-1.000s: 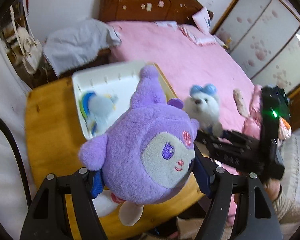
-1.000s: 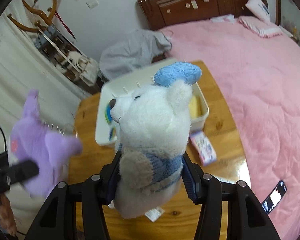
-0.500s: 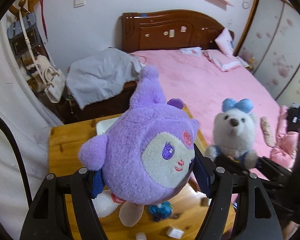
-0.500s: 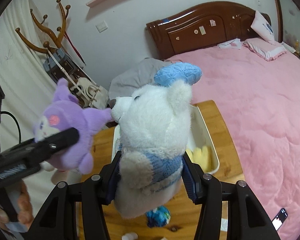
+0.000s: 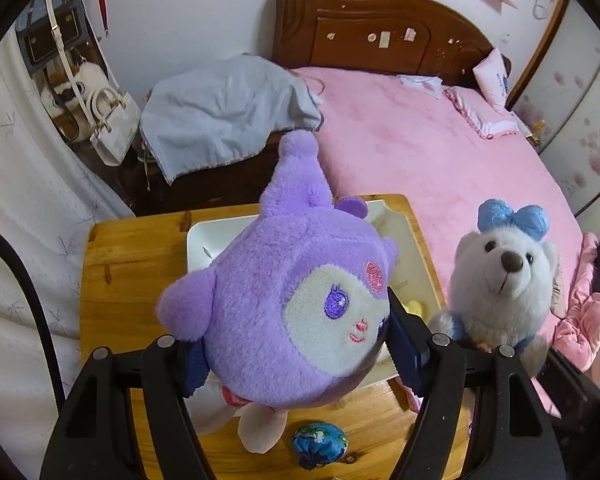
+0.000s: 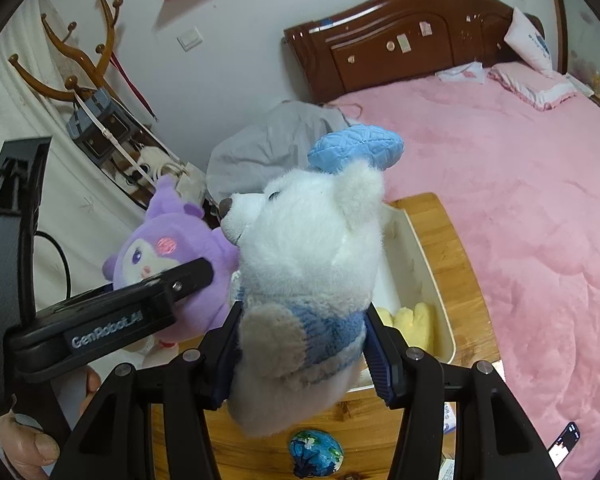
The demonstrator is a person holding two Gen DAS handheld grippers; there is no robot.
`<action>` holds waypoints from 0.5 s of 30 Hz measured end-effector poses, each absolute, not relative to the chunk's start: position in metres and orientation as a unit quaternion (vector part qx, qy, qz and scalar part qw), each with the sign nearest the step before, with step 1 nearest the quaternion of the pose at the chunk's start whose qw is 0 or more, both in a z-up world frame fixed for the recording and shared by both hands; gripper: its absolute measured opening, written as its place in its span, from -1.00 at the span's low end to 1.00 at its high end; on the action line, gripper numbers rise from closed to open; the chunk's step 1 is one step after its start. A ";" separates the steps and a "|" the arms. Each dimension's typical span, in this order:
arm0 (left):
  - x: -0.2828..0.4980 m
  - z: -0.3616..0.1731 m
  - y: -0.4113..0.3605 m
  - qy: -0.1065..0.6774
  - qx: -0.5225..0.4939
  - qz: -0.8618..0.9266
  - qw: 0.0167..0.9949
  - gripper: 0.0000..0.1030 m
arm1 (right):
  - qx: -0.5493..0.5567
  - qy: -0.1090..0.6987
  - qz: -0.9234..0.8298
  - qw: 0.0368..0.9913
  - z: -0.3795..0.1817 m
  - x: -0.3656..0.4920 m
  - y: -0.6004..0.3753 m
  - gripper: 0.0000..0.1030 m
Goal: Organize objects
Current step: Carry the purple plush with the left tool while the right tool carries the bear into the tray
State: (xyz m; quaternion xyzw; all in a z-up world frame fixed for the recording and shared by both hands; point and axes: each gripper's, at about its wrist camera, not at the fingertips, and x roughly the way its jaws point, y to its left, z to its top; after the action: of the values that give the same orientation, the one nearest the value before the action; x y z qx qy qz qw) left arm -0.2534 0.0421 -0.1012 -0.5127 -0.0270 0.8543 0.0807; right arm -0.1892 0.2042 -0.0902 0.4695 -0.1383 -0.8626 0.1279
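My left gripper (image 5: 300,356) is shut on a round purple plush toy (image 5: 284,312), held above the wooden table (image 5: 132,272). My right gripper (image 6: 300,352) is shut on a white teddy bear (image 6: 312,256) with a blue bow and blue sweater. In the left wrist view the bear (image 5: 500,280) hangs to the right of the purple toy. In the right wrist view the purple toy (image 6: 160,256) and the left gripper (image 6: 172,292) are at the left, close to the bear. Under both lies a white bin (image 6: 428,280) with a yellow item (image 6: 412,320) inside.
A small blue ball (image 5: 320,440) lies on the table's near part, also the blue ball (image 6: 315,453). A pink bed (image 6: 520,200) runs along the table's right side. Grey cloth (image 5: 220,108) drapes furniture behind. Bags (image 5: 108,120) hang at the back left. A phone (image 6: 564,442) lies on the bed edge.
Both grippers drew back from over the bin toward the table's near side, each keeping its toy. The blue ball came into view below. The two toys now hang closer together.
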 end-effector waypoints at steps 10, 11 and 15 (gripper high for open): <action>-0.262 -0.127 0.037 -0.063 -0.545 0.833 0.066 0.61 | 0.512 -0.102 -0.843 0.129 -0.130 -0.198 0.190 0.43; -0.263 -0.128 0.036 -0.063 -0.547 0.832 0.063 0.61 | 0.511 -0.097 -0.845 0.127 -0.131 -0.198 0.188 0.45; -0.261 -0.128 0.034 -0.061 -0.550 0.831 0.057 0.61 | 0.511 -0.086 -0.846 0.129 -0.133 -0.196 0.185 0.46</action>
State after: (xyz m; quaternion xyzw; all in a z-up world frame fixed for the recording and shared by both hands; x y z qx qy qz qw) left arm -0.2611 0.0342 -0.1285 -0.5497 -0.0610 0.8312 0.0570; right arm -0.1959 0.1849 -0.1334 0.5109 -0.0856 -0.8457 0.1286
